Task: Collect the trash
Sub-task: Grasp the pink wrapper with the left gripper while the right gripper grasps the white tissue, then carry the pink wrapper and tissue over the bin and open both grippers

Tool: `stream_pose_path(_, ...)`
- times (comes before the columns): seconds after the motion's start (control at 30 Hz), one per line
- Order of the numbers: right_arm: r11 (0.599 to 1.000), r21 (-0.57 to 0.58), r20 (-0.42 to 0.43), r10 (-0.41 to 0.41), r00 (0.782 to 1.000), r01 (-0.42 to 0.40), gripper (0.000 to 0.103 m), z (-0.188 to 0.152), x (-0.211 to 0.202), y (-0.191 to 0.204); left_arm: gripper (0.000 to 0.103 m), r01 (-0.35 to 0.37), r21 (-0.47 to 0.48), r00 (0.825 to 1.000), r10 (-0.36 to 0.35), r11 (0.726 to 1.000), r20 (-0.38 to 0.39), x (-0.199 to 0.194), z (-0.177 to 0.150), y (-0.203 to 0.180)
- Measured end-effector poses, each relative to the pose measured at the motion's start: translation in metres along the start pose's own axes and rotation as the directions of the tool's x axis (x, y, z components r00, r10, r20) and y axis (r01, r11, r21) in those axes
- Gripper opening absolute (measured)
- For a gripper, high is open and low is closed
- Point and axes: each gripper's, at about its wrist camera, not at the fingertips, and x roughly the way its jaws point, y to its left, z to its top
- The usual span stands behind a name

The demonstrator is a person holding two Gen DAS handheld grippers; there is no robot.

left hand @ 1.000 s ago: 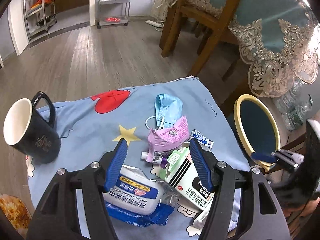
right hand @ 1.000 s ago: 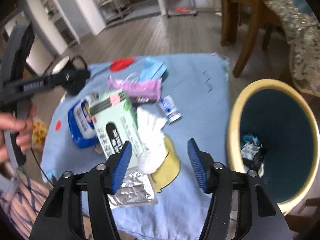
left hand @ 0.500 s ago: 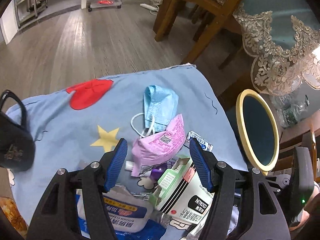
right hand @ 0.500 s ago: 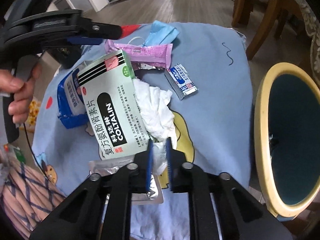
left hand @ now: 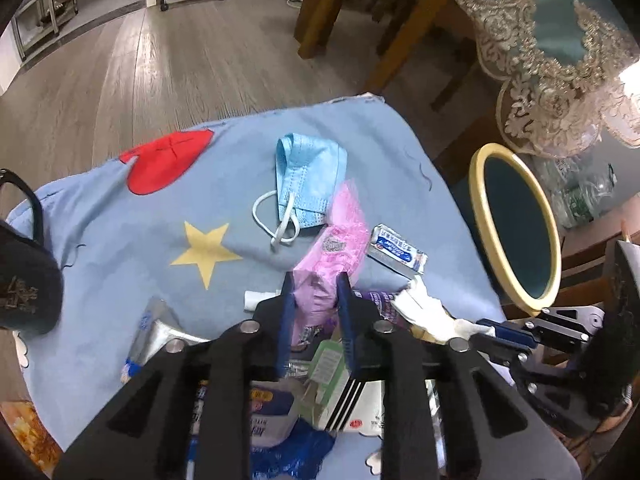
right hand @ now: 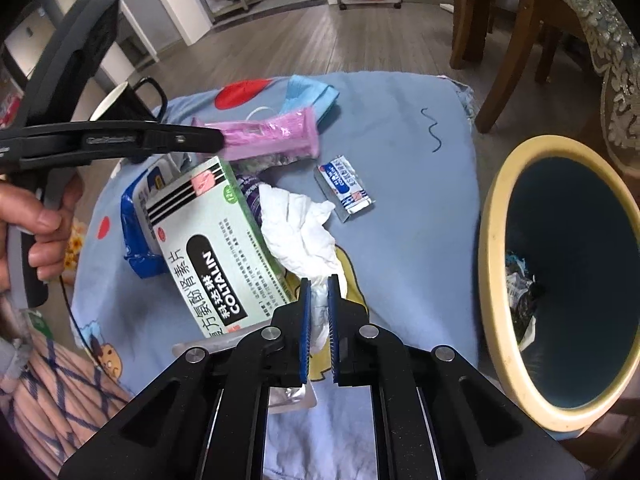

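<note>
A pink plastic wrapper (left hand: 340,240) lies amid the trash on a blue cloth (left hand: 120,216). My left gripper (left hand: 315,286) has its near end between the pads, and its jaws are closing on it. In the right wrist view the left gripper (right hand: 218,140) meets the pink wrapper (right hand: 272,136) from the left. My right gripper (right hand: 318,284) is shut on the tail of a crumpled white tissue (right hand: 298,224). A yellow-rimmed bin (right hand: 492,240) with dark insides stands to the right, some trash at its bottom.
A green and white medicine box (right hand: 216,240) lies over a blue wipes pack (right hand: 136,216). A blue face mask (left hand: 308,176) and a small sachet (left hand: 396,246) lie beyond. A black mug (left hand: 24,288) stands at the left. Wooden chair legs and a lace-edged table rise behind.
My left gripper came down and forward, and its wide jaws narrowed onto the pink wrapper. My right gripper went from open to shut on the tissue and has stayed put.
</note>
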Motion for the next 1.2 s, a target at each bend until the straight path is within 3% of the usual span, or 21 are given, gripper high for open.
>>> stream_pose_path(0.17, 1.0, 0.005, 0.031, 0.006, 1.0, -0.006, 0.009, -0.001, -0.011, 0.0, 0.019, 0.024, 0.022, 0.998, -0.025, 0.999, 0.058, -0.037, -0.004, -0.004)
stream_pose_path(0.33, 1.0, 0.01, 0.072, 0.005, 0.997, -0.006, 0.009, -0.001, -0.023, 0.0, 0.019, -0.08, 0.014, 0.98, 0.076, 0.997, 0.185, -0.08, -0.006, -0.001)
stream_pose_path(0.47, 1.0, 0.029, 0.109, 0.006, 0.994, -0.009, 0.009, 0.0, -0.034, -0.005, 0.019, -0.09, -0.05, 0.966, 0.099, 0.995, 0.238, -0.1, -0.005, 0.01)
stream_pose_path(0.87, 0.996, 0.089, 0.261, -0.014, 0.965, -0.01, 0.007, -0.002, -0.095, -0.025, 0.019, -0.063, 0.067, 0.971, 0.045, 0.996, 0.234, -0.098, -0.005, -0.042)
stream_pose_path(1.2, 0.969, 0.245, 0.372, -0.128, 0.919, 0.036, 0.007, -0.016, -0.14, -0.07, 0.019, -0.013, 0.145, 0.975, -0.02, 0.989, 0.22, -0.082, 0.001, -0.093)
